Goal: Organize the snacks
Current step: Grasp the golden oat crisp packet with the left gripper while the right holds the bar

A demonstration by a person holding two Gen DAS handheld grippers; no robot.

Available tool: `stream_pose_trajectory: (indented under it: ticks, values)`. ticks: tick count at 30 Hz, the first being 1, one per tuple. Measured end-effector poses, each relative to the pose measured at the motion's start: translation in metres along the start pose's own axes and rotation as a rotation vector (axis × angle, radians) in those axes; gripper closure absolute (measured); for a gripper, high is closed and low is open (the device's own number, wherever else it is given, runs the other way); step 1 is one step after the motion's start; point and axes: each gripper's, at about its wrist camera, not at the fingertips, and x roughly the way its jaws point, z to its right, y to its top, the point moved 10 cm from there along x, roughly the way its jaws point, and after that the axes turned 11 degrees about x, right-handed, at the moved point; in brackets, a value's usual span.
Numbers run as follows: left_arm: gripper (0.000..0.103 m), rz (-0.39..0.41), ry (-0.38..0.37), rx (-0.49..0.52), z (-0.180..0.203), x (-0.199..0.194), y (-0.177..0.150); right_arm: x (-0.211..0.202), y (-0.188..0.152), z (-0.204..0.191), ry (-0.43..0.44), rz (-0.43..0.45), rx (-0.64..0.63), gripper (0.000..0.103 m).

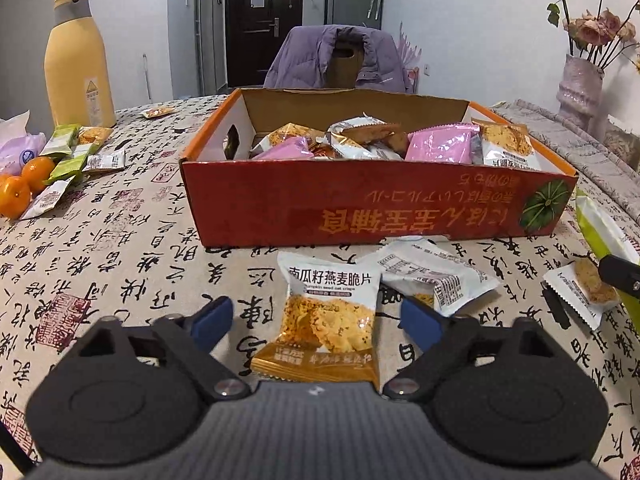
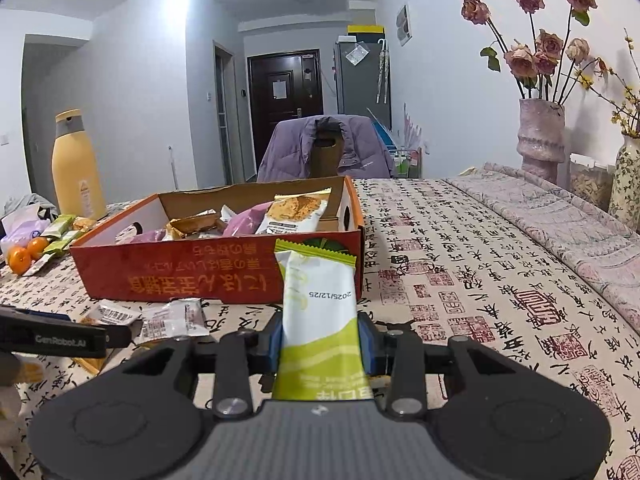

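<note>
Left gripper jaws spread wide, released, straddling a pumpkin seed oat crisp packet lying flat on the desk, not touching it. Right gripper jaws clenched on a green-and-white snack bar, held upright just before the red cardboard box of snacks.
</note>
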Motion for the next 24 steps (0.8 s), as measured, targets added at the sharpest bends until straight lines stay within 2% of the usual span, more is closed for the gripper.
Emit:
stream_pose_trajectory:
  ticks: [1, 3, 6, 8, 9, 16, 24]
  values:
    - [0.022, -0.004, -0.002, -0.002, 0.0, 0.001, -0.001, 0.0, 0.0, 0.0, 0.001, -0.001, -0.001, 0.067]
    - [0.025, -0.007, -0.006, -0.008, 0.0, 0.002, -0.001, 0.0, 0.0, -0.001, 0.0, -0.001, -0.001, 0.067]
    - [0.035, 0.001, -0.005, -0.005, 0.001, 0.001, -0.001, 0.001, -0.001, -0.001, 0.0, -0.003, -0.004, 0.067]
    - [0.054, 0.011, -0.006, -0.005, 0.001, 0.0, -0.001, 0.001, -0.002, -0.002, 0.0, -0.005, -0.006, 0.067]
    - [0.058, 0.015, -0.01, -0.006, 0.001, -0.001, 0.0, 0.001, -0.002, -0.003, 0.0, -0.005, -0.007, 0.067]
    - [0.061, 0.062, 0.005, 0.002, 0.004, -0.009, -0.001, -0.002, -0.005, -0.008, 0.014, -0.005, -0.015, 0.067]
    - [0.061, 0.171, 0.02, 0.011, 0.004, -0.039, 0.015, -0.01, 0.002, -0.015, 0.046, 0.018, -0.019, 0.067]
